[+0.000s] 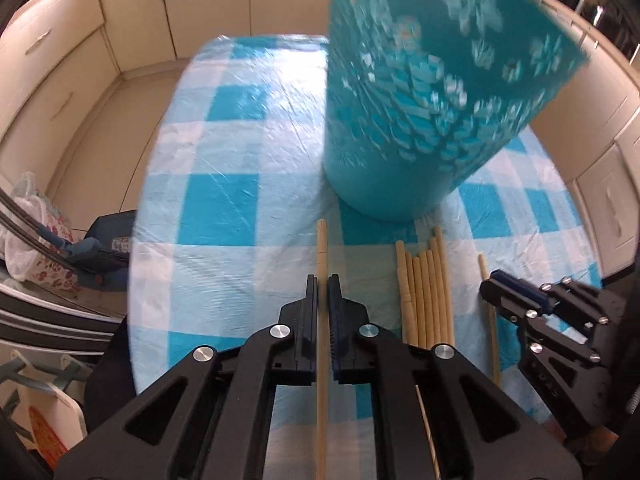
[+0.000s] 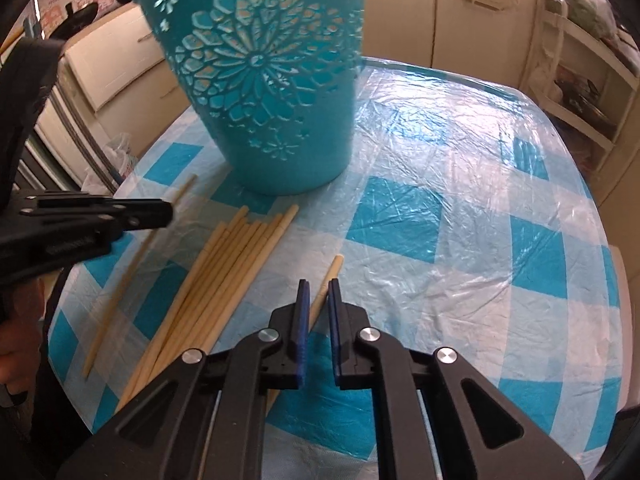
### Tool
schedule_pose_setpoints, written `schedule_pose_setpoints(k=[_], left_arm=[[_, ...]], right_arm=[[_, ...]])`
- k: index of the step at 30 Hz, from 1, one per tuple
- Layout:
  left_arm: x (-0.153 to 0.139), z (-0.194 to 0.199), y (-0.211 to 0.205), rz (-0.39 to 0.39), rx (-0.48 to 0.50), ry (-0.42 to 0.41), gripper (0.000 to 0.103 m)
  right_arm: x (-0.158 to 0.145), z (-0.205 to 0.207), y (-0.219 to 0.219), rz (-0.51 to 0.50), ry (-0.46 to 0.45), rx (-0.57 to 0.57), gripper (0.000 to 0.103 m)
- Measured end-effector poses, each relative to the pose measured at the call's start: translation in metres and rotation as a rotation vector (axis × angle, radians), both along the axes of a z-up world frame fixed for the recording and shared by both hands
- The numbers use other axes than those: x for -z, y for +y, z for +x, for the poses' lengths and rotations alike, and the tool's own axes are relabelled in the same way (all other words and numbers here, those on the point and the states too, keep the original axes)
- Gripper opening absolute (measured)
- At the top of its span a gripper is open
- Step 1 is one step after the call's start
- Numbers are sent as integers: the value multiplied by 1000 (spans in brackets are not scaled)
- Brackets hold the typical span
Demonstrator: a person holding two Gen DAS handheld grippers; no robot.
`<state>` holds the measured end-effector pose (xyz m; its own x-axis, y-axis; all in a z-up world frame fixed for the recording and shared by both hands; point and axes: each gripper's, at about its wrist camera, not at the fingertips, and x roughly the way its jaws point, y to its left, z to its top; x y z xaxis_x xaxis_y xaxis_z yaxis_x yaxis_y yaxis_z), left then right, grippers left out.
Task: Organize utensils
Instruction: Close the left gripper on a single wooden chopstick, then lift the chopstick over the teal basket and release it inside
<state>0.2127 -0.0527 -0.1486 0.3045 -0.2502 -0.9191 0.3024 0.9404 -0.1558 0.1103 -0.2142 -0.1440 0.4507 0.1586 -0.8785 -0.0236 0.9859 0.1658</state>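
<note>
A teal cut-out holder (image 1: 416, 92) (image 2: 264, 80) stands upright on the checked table. My left gripper (image 1: 322, 282) is shut on one wooden chopstick (image 1: 321, 248), held above the table just before the holder's base; it also shows in the right wrist view (image 2: 132, 268), with the left gripper (image 2: 164, 212) on it. A bundle of several chopsticks (image 1: 426, 292) (image 2: 224, 276) lies on the cloth between the grippers. My right gripper (image 2: 318, 286) (image 1: 496, 286) has its jaws a little apart around a single chopstick (image 2: 326, 284) (image 1: 490, 320) lying on the table, not pinching it.
The table (image 1: 224, 208) (image 2: 460, 240) is round-edged, covered in a blue-and-white checked cloth under clear plastic. Cream cabinets (image 1: 132, 12) ring the room. Open shelves (image 2: 580, 92) stand at the right. Bags and a chair (image 1: 52, 248) sit off the table's left edge.
</note>
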Motion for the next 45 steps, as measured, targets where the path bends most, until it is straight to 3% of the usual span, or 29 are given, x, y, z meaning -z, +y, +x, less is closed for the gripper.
schedule_pose_setpoints(k=[6, 13, 17, 21, 27, 32, 40, 42, 43, 44, 45], left_arm=[[-61, -20, 26, -146, -50, -125, 5], [-165, -32, 32, -329, -76, -388, 5], [-210, -19, 20, -371, -123, -541, 5], [-233, 3, 1, -367, -208, -665, 5], [-223, 48, -31, -316, -313, -737, 5], [-178, 67, -50, -264, -318, -695, 5], [-127, 55, -53, -150, -259, -618, 7], [-124, 47, -47, -128, -236, -602, 12], [-124, 41, -42, -120, -230, -597, 23], [-124, 33, -34, -107, -231, -599, 44], [-126, 23, -26, -86, -242, -613, 56]], right_arm=[[3, -7, -10, 62, -52, 48, 9], [3, -6, -11, 65, -60, 48, 10], [3, -7, -11, 74, -63, 40, 14], [2, -6, -5, 68, -69, 2, 28], [1, -6, 2, 39, -72, -22, 33], [2, -5, 2, 44, -72, -16, 33], [2, -4, 4, 40, -72, -19, 35], [2, -4, 3, 48, -72, -16, 35], [1, -5, 2, 46, -70, -8, 35], [0, -7, 0, 40, -68, 2, 35], [0, -8, -1, 37, -65, 16, 35]])
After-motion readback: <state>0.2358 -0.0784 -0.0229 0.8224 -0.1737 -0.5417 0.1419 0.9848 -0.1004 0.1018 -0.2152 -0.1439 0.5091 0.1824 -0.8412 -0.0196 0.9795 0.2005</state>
